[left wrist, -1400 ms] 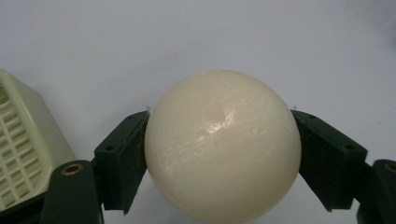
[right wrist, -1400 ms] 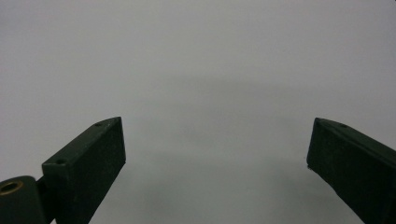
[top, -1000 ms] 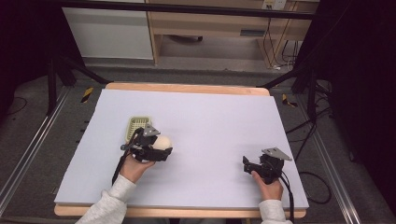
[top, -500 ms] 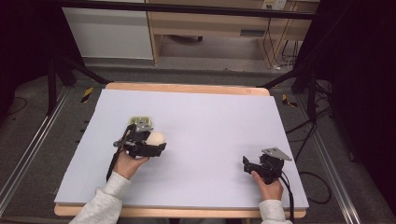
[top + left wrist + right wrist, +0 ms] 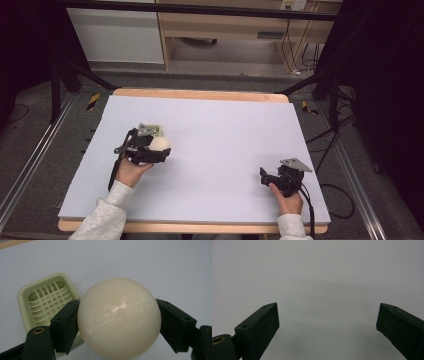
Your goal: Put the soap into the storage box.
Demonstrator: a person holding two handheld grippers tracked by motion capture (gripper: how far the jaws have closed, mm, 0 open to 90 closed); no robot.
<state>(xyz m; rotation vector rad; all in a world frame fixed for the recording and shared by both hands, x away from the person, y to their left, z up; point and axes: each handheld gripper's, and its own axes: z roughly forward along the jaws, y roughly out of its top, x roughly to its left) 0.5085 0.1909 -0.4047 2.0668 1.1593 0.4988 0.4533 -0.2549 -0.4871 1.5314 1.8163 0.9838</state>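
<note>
A cream-white ball (image 5: 118,318) is clamped between the two black jaws of my left gripper (image 5: 117,325), held just above the pale mat. In the high view the ball (image 5: 160,144) and left gripper (image 5: 150,150) are left of centre. A pale green tray with a grid bottom (image 5: 47,301) lies right behind and to the left of the ball; the gripper partly hides the green tray (image 5: 154,131) in the high view. My right gripper (image 5: 264,176) rests near the front right of the mat, its jaws wide apart (image 5: 328,322) with nothing between them.
The pale lilac mat (image 5: 225,130) covers a wooden table (image 5: 200,93). Wooden shelving (image 5: 225,30) and cables (image 5: 295,50) stand beyond the far edge. Black frame legs (image 5: 65,70) flank the table, with metal rails on the floor at both sides.
My left gripper has carried the ball to the left and slightly away, so it now covers most of the green tray in the high view. The right gripper has stayed put.
</note>
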